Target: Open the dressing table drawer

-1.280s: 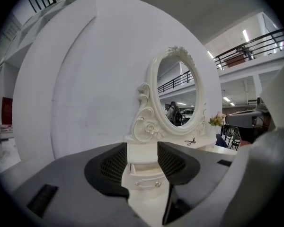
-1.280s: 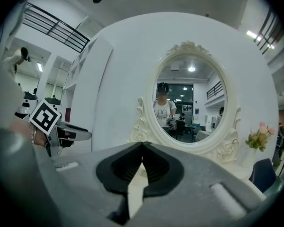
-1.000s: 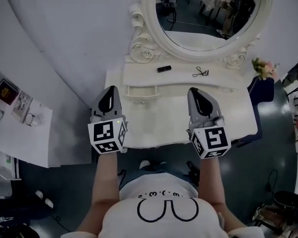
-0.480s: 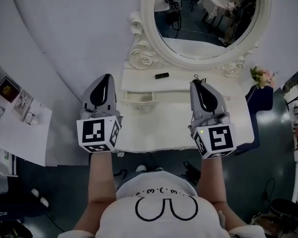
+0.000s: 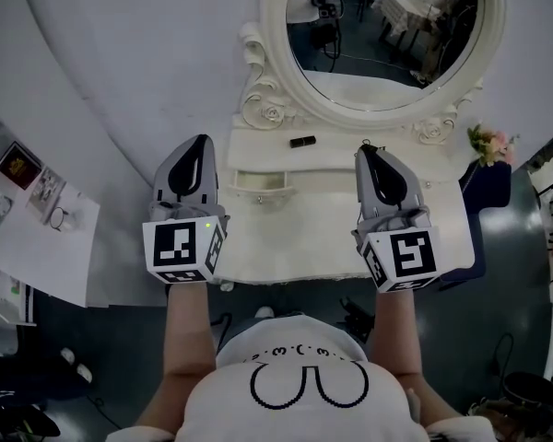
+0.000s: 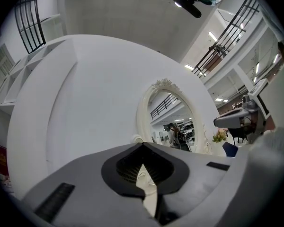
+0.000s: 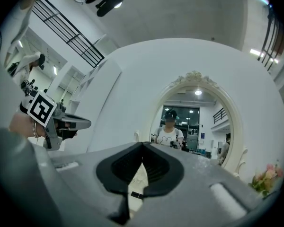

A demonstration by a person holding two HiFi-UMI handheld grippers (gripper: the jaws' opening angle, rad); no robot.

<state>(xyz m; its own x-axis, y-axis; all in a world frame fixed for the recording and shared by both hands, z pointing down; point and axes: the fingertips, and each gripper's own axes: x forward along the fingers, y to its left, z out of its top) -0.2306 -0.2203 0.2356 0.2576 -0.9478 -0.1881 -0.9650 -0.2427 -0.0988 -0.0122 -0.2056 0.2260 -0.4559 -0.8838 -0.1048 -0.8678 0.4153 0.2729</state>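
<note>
In the head view, the left gripper [image 5: 200, 142] and right gripper [image 5: 367, 151] hovered at the dressing table [image 5: 332, 224], with the drawer [image 5: 259, 180] at three o'clock from the left one. The left gripper view showed its jaws pressed together, holding nothing. The right gripper view showed the same, with the mirror [image 7: 191, 122] at one o'clock.

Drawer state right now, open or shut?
Shut, as far as the head view shows: the drawer front sits flush in the table face, with no interior showing.
</note>
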